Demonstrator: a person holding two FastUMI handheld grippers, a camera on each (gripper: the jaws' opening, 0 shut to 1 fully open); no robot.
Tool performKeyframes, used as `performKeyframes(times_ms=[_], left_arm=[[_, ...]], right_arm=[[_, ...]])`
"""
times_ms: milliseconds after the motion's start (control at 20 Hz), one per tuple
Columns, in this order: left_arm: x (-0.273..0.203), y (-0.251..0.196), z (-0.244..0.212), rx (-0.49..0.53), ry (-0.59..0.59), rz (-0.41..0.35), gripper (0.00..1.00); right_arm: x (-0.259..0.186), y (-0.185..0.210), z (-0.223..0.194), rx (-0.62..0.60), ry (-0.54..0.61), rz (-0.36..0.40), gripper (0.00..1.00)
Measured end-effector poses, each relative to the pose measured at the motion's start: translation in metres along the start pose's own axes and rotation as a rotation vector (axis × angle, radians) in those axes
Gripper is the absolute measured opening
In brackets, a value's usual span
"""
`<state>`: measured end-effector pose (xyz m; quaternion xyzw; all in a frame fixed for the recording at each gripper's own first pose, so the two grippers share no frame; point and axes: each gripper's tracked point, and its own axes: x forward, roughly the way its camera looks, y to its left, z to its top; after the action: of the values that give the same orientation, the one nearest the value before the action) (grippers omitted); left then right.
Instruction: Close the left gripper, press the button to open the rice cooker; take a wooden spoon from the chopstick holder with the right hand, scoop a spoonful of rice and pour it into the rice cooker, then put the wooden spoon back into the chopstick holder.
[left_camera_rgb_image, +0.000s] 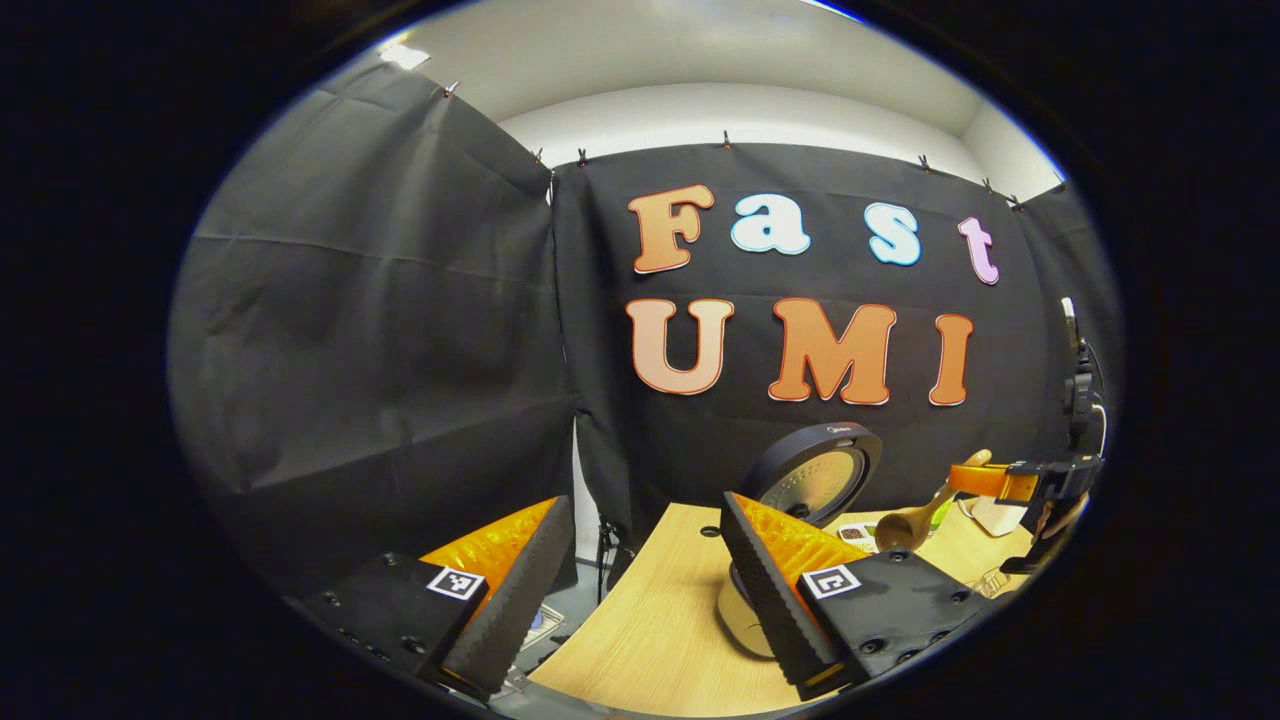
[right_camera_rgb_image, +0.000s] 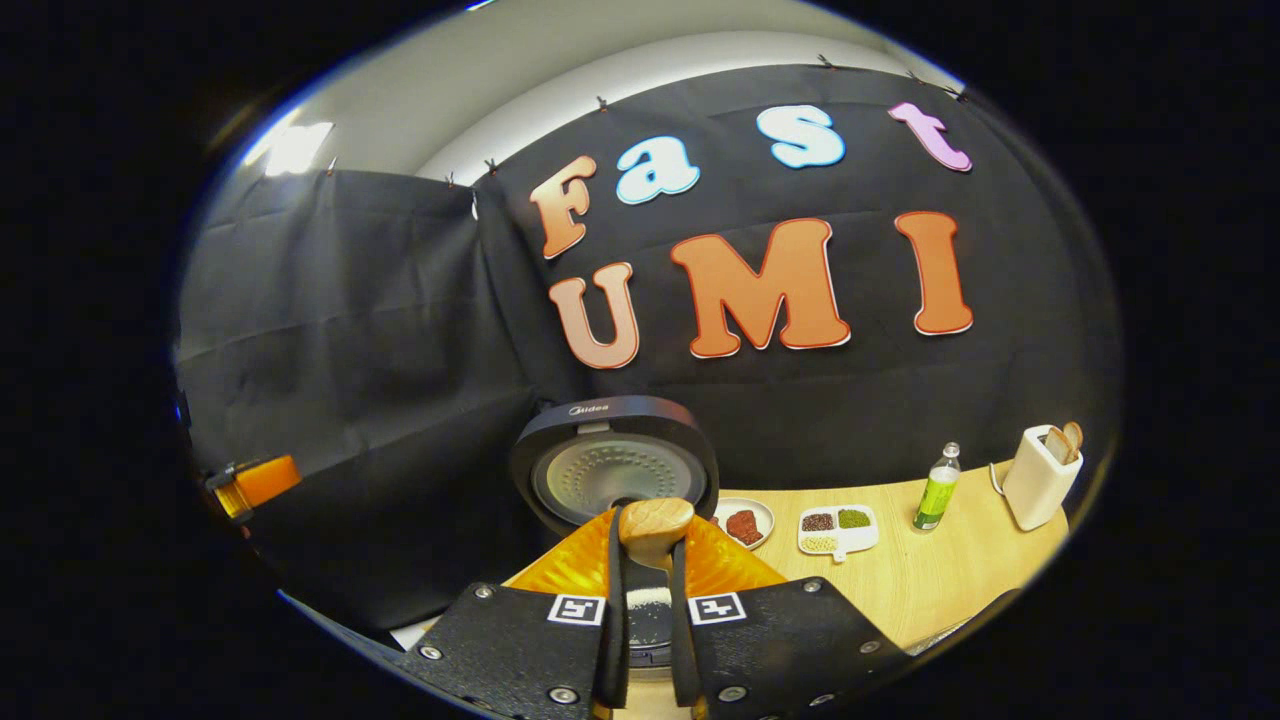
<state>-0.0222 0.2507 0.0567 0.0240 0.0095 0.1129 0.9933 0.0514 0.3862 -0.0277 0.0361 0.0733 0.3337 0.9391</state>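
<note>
The rice cooker (right_camera_rgb_image: 612, 468) stands with its round lid up, and its inner pot shows just below my right fingers. My right gripper (right_camera_rgb_image: 648, 535) is shut on the wooden spoon (right_camera_rgb_image: 655, 520), held over the cooker. In the left gripper view that same gripper (left_camera_rgb_image: 1010, 485) is at the far right, with the wooden spoon (left_camera_rgb_image: 905, 528) hanging down-left beside the open rice cooker (left_camera_rgb_image: 820, 475). Whether the spoon carries rice is hidden. My left gripper (left_camera_rgb_image: 640, 590) is open with nothing in it, over the table's left end. The white chopstick holder (right_camera_rgb_image: 1040, 478) stands far right.
On the wooden table (right_camera_rgb_image: 930, 585) behind the cooker are a small plate (right_camera_rgb_image: 745, 522) of red bits, a divided white tray (right_camera_rgb_image: 838, 528) of grains and a green bottle (right_camera_rgb_image: 935, 492). The other gripper (right_camera_rgb_image: 255, 482) is at the left edge. The table's left edge (left_camera_rgb_image: 600, 620) drops to the floor.
</note>
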Motion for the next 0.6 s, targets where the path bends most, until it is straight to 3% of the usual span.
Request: performKeyframes(times_ms=[600], left_arm=[[0.001, -0.02, -0.004, -0.012, 0.011, -0.043, 0.97]], right_arm=[[-0.112, -0.107, 0.029, 0.084, -0.049, -0.177, 0.16]])
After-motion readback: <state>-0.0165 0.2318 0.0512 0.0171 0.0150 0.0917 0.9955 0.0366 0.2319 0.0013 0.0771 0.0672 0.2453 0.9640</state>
